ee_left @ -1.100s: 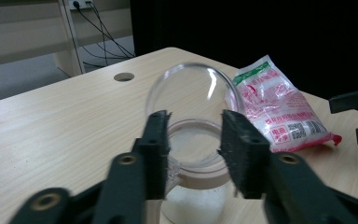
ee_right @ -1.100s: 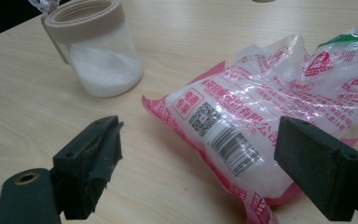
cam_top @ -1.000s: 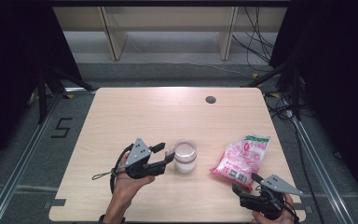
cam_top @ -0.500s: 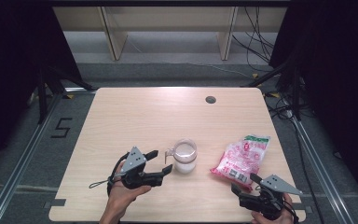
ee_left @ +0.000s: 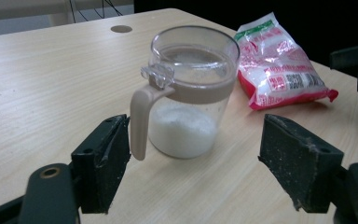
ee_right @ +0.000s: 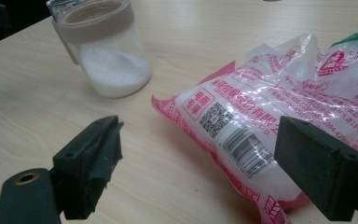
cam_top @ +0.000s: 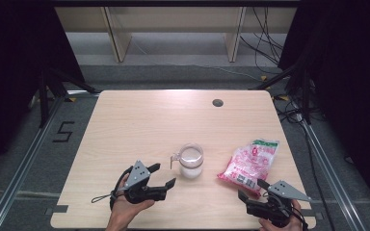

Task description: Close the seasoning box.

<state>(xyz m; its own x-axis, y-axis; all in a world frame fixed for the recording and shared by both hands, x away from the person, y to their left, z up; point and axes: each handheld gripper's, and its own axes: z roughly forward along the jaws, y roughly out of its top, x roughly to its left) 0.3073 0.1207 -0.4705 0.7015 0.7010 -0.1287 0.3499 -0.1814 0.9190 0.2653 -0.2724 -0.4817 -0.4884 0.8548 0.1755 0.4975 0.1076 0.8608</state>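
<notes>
Pale wooden table (cam_top: 139,125) stands on grey floor (cam_top: 24,159) before shelving (cam_top: 173,29).

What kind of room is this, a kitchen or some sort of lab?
Most likely a lab recording booth, not a kitchen: a bare wooden table stands between black curtains, loose cables trail over the floor, and a marker reading 5 is taped down beside an aluminium rail.

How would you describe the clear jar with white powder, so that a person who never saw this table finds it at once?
Start from the light wooden table and look at its near half, slightly right of the middle. There stands the clear jar, between the left gripper and the pink plastic bag. It alone stands upright, with a beige collar, a beige side handle and white powder in its bottom.
</notes>
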